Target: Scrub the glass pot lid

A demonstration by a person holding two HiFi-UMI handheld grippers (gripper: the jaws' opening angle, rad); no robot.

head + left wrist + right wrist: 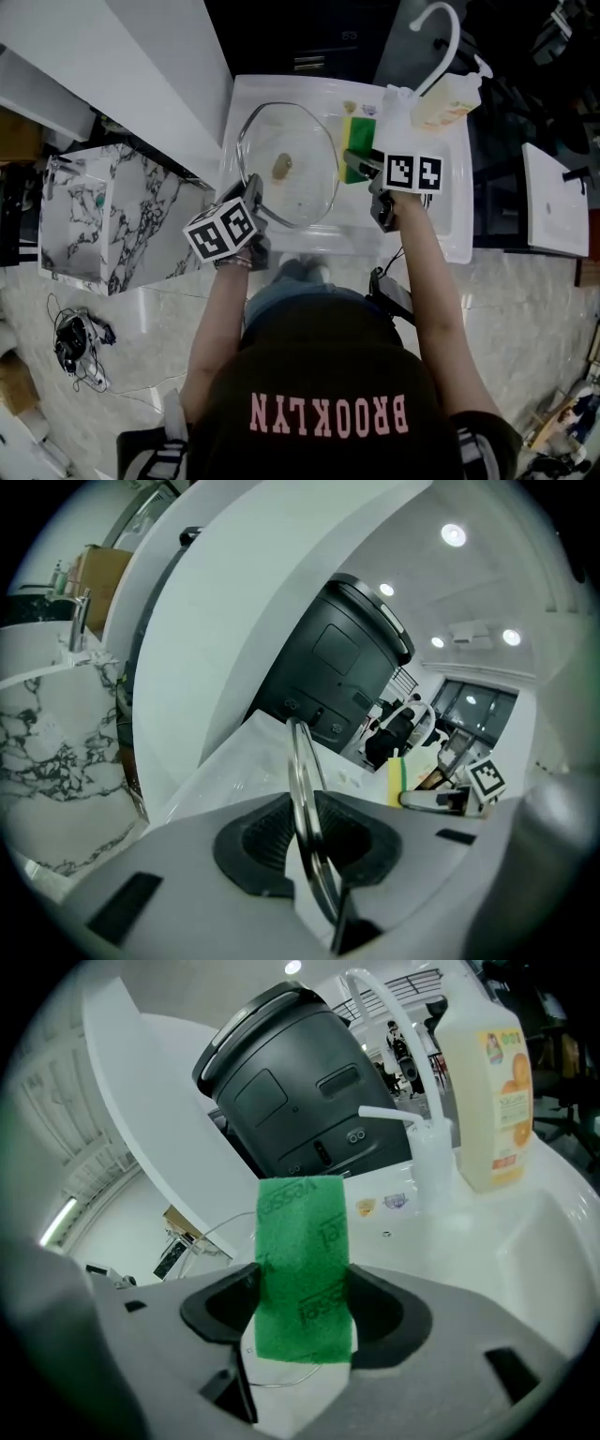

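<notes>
Glass lid (302,141): 1, in left gripper (255,190); 1 sponge (357,139) in right gripper (360,166).

White sink (456,232) carries a soap bottle (445,101) beside its faucet (457,42).

Glass pot lid (291,169) and scrub sponge (357,141), both held above the white sink (450,225).
The clear, metal-rimmed lid has a brownish spot near its centre, and the left gripper (255,192) pinches its near-left rim. The green-and-yellow sponge stands clamped in the right gripper (361,164), just beside the lid's right edge.
</notes>
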